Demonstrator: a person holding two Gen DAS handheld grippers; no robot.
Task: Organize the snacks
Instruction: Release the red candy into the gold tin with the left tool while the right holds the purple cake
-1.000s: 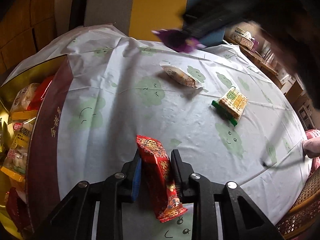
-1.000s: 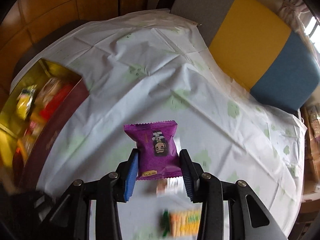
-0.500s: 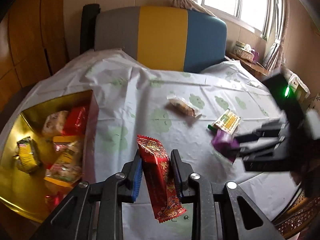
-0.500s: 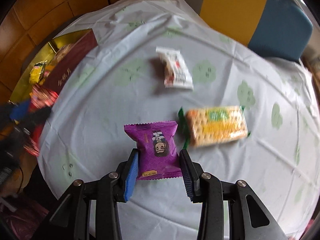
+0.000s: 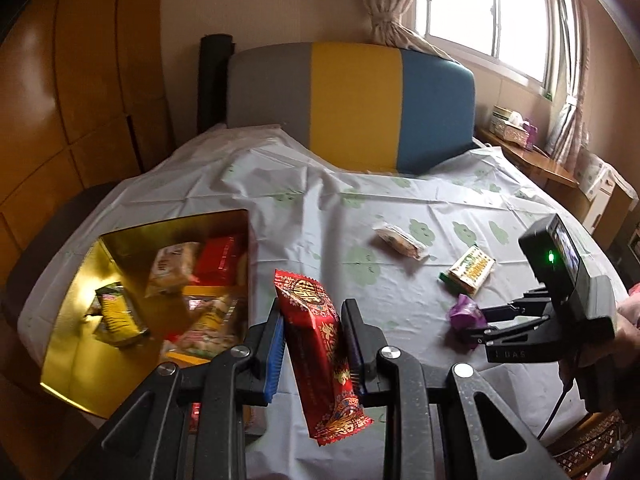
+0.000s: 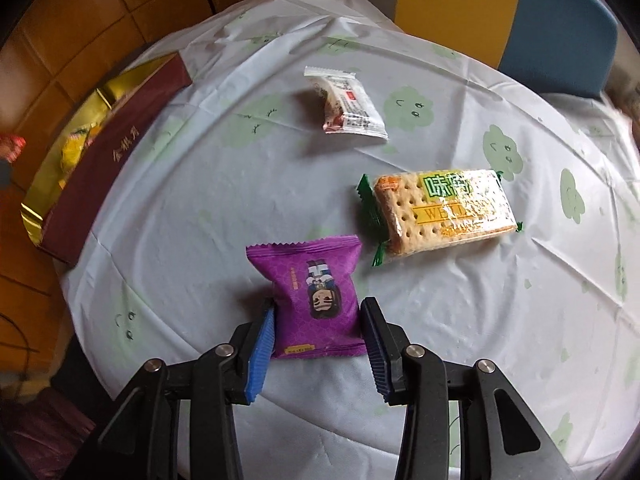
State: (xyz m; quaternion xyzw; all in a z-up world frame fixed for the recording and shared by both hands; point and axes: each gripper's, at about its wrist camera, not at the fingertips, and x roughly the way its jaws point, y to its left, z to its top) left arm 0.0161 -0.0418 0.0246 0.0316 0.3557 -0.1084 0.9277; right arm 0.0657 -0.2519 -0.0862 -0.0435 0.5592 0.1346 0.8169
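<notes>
My left gripper point(image 5: 314, 332) is shut on a long red snack pack point(image 5: 320, 356) and holds it above the table, just right of the gold-lined snack box point(image 5: 76, 340). My right gripper point(image 6: 318, 328) is shut on a purple snack pack point(image 6: 316, 296), low over the tablecloth; it also shows in the left wrist view point(image 5: 464, 314). A green-ended cracker pack point(image 6: 440, 210) and a white wrapped snack point(image 6: 348, 104) lie on the cloth beyond the purple pack. The box point(image 6: 104, 152) holds several snacks.
The round table has a white cloth point(image 6: 200, 200) with green cloud prints. A grey, yellow and blue sofa back point(image 5: 352, 104) stands behind it. Wooden wall panels are on the left, a window and side shelf point(image 5: 532, 152) on the right.
My right gripper swung with the purple pack from the table's far side to low over its near right part. My left gripper lifted and tilted up with the red pack, bringing the box into view.
</notes>
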